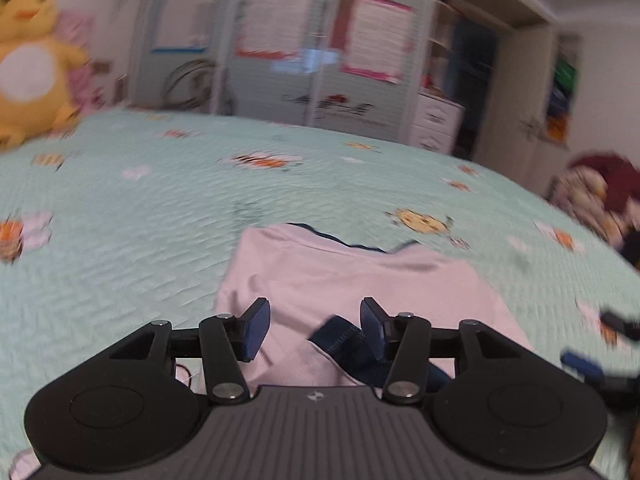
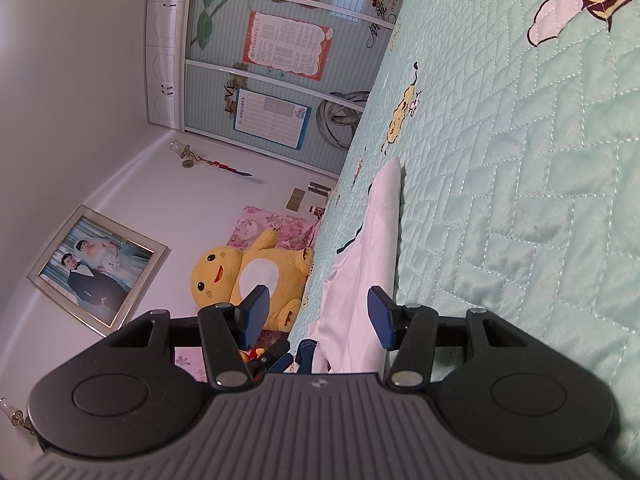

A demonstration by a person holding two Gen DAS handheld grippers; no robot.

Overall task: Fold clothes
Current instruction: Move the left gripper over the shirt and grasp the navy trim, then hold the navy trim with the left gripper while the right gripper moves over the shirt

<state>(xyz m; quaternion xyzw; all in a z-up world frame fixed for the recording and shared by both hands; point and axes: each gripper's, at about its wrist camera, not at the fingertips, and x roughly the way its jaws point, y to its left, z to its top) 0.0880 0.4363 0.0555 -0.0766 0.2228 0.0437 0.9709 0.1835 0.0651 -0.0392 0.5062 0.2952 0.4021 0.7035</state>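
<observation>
A pale lilac garment [image 1: 352, 280] with navy trim lies on the mint quilted bedspread [image 1: 140, 220]. My left gripper [image 1: 314, 328] hovers over its near part, open, with no pad pressing on cloth. A navy band [image 1: 340, 340] of the garment lies just inside the right-hand finger [image 1: 372, 326]. The left wrist view is blurred. In the right wrist view the picture is rolled sideways, and the garment [image 2: 360, 272] runs along the bedspread [image 2: 520, 200]. My right gripper [image 2: 318, 314] is open, with the garment's edge between its fingers but not pinched. It also shows at the left view's right edge as the right gripper [image 1: 596, 340].
A big yellow plush toy [image 1: 28, 60] sits at the head of the bed, also visible as the plush toy [image 2: 256, 272]. Wardrobe doors with posters [image 1: 280, 32] stand beyond the bed. A heap of dark red and patterned clothes [image 1: 600, 200] lies at the right.
</observation>
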